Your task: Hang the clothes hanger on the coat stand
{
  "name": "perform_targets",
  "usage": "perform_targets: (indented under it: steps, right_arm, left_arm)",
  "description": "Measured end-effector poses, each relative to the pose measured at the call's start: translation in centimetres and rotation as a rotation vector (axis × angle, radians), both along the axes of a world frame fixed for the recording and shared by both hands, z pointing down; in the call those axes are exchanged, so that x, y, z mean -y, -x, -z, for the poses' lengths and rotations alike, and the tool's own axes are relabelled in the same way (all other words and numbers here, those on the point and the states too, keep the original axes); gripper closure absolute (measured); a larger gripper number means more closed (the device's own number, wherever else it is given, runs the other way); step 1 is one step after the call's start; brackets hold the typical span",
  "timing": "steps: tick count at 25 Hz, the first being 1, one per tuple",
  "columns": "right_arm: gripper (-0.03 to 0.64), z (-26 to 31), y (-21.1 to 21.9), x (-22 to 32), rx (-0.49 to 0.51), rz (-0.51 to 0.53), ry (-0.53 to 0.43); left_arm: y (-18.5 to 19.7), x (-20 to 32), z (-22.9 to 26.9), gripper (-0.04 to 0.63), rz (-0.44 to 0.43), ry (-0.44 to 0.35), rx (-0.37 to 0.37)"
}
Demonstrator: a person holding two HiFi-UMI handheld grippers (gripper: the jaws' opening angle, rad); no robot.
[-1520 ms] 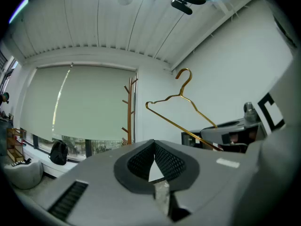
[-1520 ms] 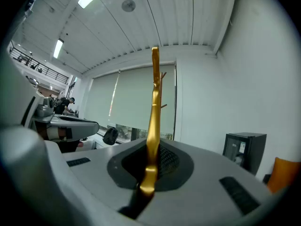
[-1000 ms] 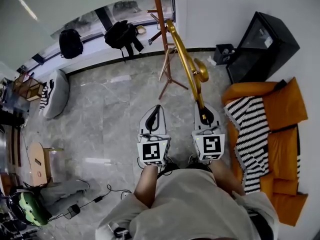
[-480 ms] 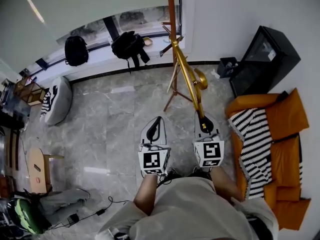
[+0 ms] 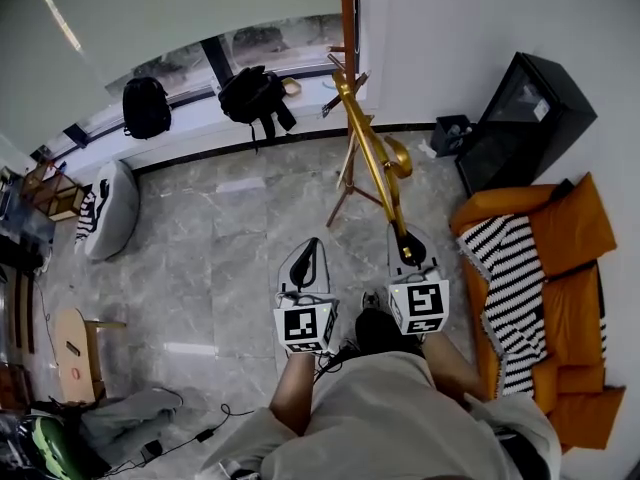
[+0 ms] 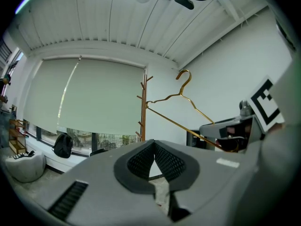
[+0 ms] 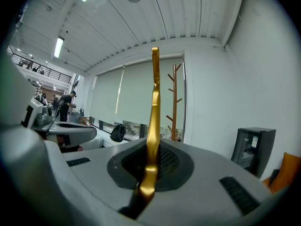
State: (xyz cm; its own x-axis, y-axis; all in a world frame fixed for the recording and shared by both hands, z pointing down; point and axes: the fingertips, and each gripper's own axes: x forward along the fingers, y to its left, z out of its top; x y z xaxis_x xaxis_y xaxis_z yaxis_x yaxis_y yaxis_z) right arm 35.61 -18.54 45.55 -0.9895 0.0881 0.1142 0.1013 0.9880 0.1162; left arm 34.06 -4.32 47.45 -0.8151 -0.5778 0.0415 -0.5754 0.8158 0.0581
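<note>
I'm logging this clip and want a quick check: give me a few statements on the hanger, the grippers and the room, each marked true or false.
1. The right gripper is shut on the gold hanger. True.
2. The left gripper grips the hanger too. False: it is shut on nothing.
3. The hanger already hangs on the coat stand. False: it is held by one end, its hook free in the air.
4. A striped cloth lies on the orange sofa. True.
</note>
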Motion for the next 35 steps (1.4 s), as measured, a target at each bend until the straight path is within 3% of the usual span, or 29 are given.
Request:
perform_targets:
  steps: [7, 14, 21, 35]
  right_arm:
    - [0.612, -0.6, 3.6, -0.5, -0.014, 0.012, 0.018]
    - [0.612, -0.5, 9.2, -0.7, -0.016, 0.038, 0.037]
    - [0.612, 0.4, 16.4, 0.0, -0.030, 0.084, 0.035]
    - [0.612, 0.7, 29.5, 2.5, -0.070, 0.174, 0.025]
  left_arm:
    - [2.9, -0.4, -1.4, 0.586, 0.002, 0.015, -0.037]
    - [8.3, -0.6, -1.4, 0.586, 0.005, 0.021, -0.013]
    - [15.1, 0.3, -1.0, 0.586, 0.005, 0.038, -0.037]
    - [29.3, 3.2, 0.1, 0.586, 0.021, 0.095, 0.028]
